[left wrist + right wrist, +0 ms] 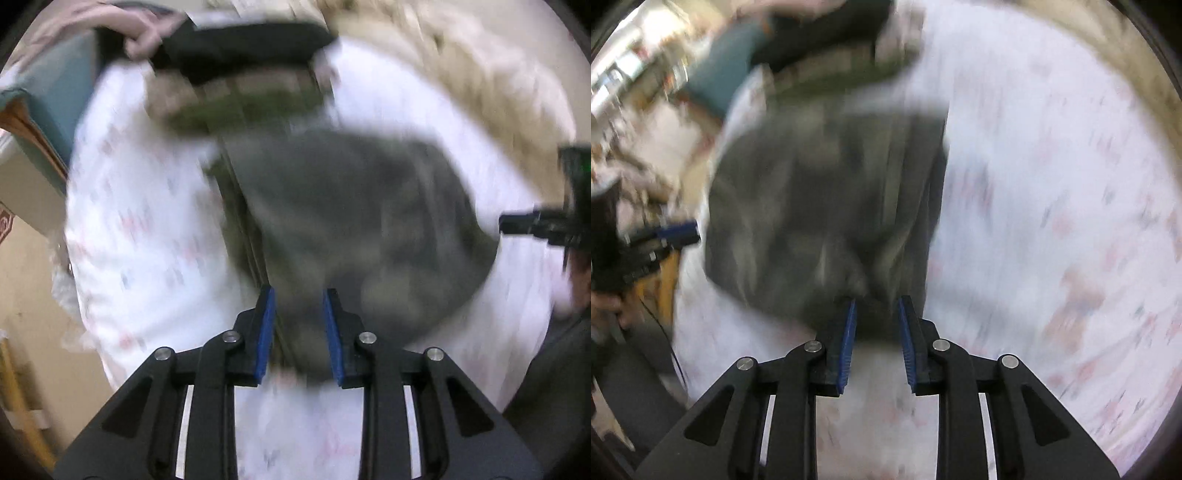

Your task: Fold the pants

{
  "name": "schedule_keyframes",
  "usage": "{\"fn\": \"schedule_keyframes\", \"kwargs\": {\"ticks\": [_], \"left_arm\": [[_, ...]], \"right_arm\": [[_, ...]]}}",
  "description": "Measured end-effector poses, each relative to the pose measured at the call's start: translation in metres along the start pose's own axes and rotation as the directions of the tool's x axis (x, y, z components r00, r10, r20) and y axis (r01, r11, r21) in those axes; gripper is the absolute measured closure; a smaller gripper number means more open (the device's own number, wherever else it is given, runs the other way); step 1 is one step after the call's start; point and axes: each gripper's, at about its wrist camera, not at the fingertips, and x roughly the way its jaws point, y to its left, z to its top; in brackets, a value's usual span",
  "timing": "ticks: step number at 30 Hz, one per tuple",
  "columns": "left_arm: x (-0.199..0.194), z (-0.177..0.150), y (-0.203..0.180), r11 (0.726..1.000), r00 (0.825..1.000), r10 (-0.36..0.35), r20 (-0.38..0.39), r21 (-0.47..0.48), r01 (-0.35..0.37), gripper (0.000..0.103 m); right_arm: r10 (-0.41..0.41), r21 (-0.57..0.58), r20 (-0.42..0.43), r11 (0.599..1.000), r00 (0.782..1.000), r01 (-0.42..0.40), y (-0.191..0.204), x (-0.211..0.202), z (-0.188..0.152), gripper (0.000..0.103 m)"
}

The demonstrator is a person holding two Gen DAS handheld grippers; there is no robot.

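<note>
Your left gripper (299, 332) and right gripper (875, 341) each clamp the near edge of the grey-green cloth pants (351, 221); their length runs away across the white printed sheet (140, 221).

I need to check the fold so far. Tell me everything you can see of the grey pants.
The pants are dark grey-green soft cloth, creased and bunched, blurred in both views. They lie on a white printed sheet, the near edge apparently raised. The left gripper and right gripper each have that near edge between their blue pads; the jaws look narrowed on the cloth. The far end meets a stack of folded clothes. Seams or folds run lengthwise along one side.
</note>
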Motion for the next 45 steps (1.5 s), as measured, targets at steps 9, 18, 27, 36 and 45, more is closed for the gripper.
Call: {"fn": "schedule_keyframes", "kwargs": {"ticks": [9, 18, 27, 36, 45], "left_arm": [[0.043, 0.056, 0.000, 0.995, 0.993, -0.065, 0.103, -0.070, 0.072, 0.080], [0.089, 0.063, 0.013, 0.996, 0.999, -0.040, 0.031, -0.075, 0.042, 0.081], [0.062, 0.049, 0.066, 0.952, 0.997, 0.067, 0.029, -0.300, -0.055, 0.070], [0.064, 0.000, 0.063, 0.887, 0.993, -0.116, -0.021, -0.452, 0.094, 0.003], [0.114, -0.014, 0.041, 0.902, 0.941, -0.291, -0.171, -0.377, 0.210, 0.003]], "right_arm": [[0.060, 0.078, 0.213, 0.994, 0.975, -0.078, -0.009, 0.009, 0.089, 0.074], [-0.039, 0.021, 0.117, 0.999, 0.992, 0.037, 0.000, 0.085, 0.104, 0.103], [-0.015, 0.198, 0.165, 0.980, 0.986, -0.018, -0.059, 0.035, 0.087, 0.094], [0.198, 0.347, 0.243, 0.897, 0.950, -0.276, -0.090, 0.023, 0.048, 0.010], [0.343, 0.335, 0.075, 0.876, 0.936, -0.348, -0.068, 0.085, 0.035, 0.010]]}}
